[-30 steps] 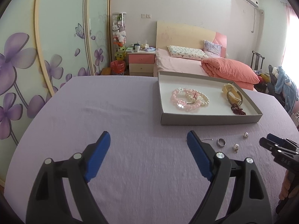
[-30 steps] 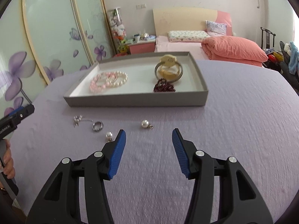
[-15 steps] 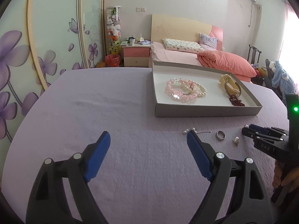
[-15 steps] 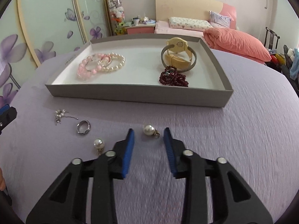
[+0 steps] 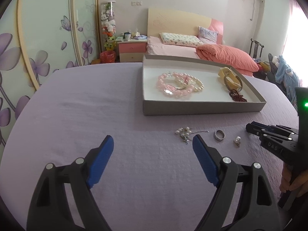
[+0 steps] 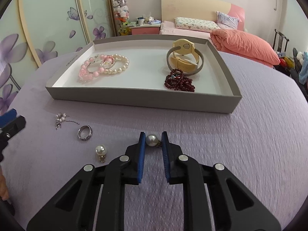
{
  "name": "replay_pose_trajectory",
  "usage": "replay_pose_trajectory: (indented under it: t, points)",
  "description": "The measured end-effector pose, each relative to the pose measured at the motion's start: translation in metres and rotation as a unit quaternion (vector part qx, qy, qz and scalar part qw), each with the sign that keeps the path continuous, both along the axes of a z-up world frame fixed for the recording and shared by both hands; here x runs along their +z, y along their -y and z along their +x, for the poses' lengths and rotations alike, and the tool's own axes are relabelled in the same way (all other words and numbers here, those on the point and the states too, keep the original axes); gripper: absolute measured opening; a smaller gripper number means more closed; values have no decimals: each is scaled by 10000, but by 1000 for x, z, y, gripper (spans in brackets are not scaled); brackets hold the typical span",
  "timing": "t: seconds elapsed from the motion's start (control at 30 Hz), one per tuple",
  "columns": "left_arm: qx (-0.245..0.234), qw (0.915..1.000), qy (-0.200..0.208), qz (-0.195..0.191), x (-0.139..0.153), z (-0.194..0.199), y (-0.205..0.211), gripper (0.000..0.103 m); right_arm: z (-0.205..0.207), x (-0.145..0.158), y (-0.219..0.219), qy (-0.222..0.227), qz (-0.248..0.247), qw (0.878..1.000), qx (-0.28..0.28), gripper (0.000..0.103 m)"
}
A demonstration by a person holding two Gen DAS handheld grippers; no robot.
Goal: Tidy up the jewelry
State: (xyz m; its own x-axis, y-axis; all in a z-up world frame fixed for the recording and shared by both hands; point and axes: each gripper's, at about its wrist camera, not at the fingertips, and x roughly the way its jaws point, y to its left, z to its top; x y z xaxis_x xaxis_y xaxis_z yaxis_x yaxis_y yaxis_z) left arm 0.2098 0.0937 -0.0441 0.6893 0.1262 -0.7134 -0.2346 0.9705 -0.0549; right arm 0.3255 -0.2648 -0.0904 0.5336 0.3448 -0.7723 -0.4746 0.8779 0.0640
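Observation:
A pearl earring (image 6: 151, 140) lies on the lilac cloth between the tips of my right gripper (image 6: 153, 134). Its jaws are closing around the earring, with a thin gap still showing at the right pad. To its left lie a second pearl earring (image 6: 101, 150), a silver ring (image 6: 85, 132) and a pearl cluster earring (image 6: 60, 118). My left gripper (image 5: 152, 140) hovers open over the cloth with nothing in it, its right finger just in front of the cluster earring (image 5: 183, 132). The right gripper (image 5: 252, 128) enters the left wrist view from the right.
A grey tray (image 6: 134, 99) stands behind the loose pieces. It holds a pink bead bracelet (image 6: 90, 71), a pearl bracelet (image 6: 117, 65), a cream watch (image 6: 184, 57) and dark red beads (image 6: 179, 80). A bed and a nightstand stand beyond the table.
The right jaws have narrowed from wide to close around the pearl earring after moving forward onto it. The left gripper came forward and down toward the cluster earring, still wide.

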Motion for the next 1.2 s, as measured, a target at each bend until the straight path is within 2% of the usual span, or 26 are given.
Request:
replay_pose_trajectory:
  t: [0.17, 0.4, 0.57, 0.67, 0.73, 0.77, 0.97, 1.0, 1.2]
  points:
    - [-220, 9995, -217, -35, -11, 18, 16, 82, 2, 0, 10, -42, 91, 9999, -98, 16]
    - [-319, 9981, -503, -156, -26, 47, 29, 57, 0, 8, 17, -19, 301, 9995, -135, 16]
    - [-358, 9974, -604, -143, -32, 60, 38, 50, 2, 10, 21, -59, 409, 9990, -146, 16]
    - [-371, 9973, -628, 75, -35, 66, 46, 40, 2, 11, 25, -93, 500, 9986, -146, 16]
    - [-410, 9973, -596, 133, -35, 67, 49, 20, 1, 12, 26, -90, 533, 9984, -141, 16]
    - [-439, 9972, -597, 110, -35, 67, 48, 13, 0, 13, 26, -79, 548, 9984, -132, 16]
    - [-509, 9971, -548, 101, -33, 57, 44, 10, -4, 19, 27, -24, 641, 9979, -105, 16]
    - [-540, 9973, -495, 89, -31, 53, 43, 2, -5, 20, 27, -10, 662, 9978, -99, 16]
    - [-568, 9983, -73, 127, 2, 30, 33, 2, -11, 32, 27, 114, 796, 9967, -55, 16]
